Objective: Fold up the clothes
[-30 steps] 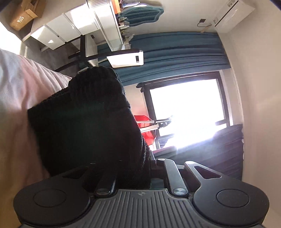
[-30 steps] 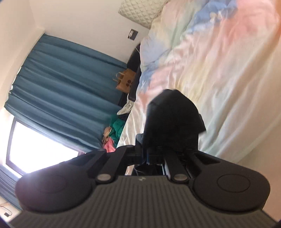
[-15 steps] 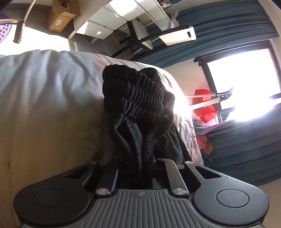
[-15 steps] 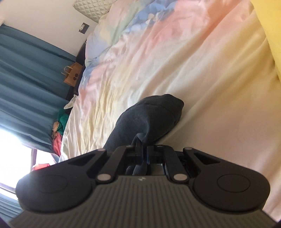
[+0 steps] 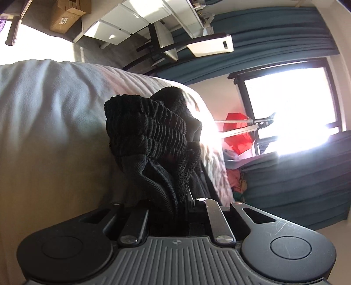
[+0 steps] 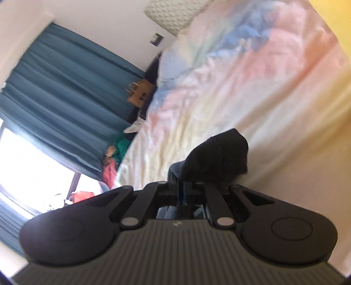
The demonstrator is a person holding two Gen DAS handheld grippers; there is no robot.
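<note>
Left wrist view shows the left gripper (image 5: 175, 197) clamped on a bunched black garment (image 5: 151, 133), the right gripper (image 6: 186, 182) likewise, so spreading it flat on the bed (image 6: 252, 87) seems next.

Bright window (image 5: 291, 103) blowing out the light, teal curtains (image 6: 72, 87) on both sides. Bed with a pastel tie-dye duvet (image 6: 241, 72), quilted pillow (image 6: 175, 15) by the white wall. White desk (image 5: 140, 19), cardboard box (image 5: 65, 15), brown paper bag (image 6: 140, 93) near the bed.
</note>
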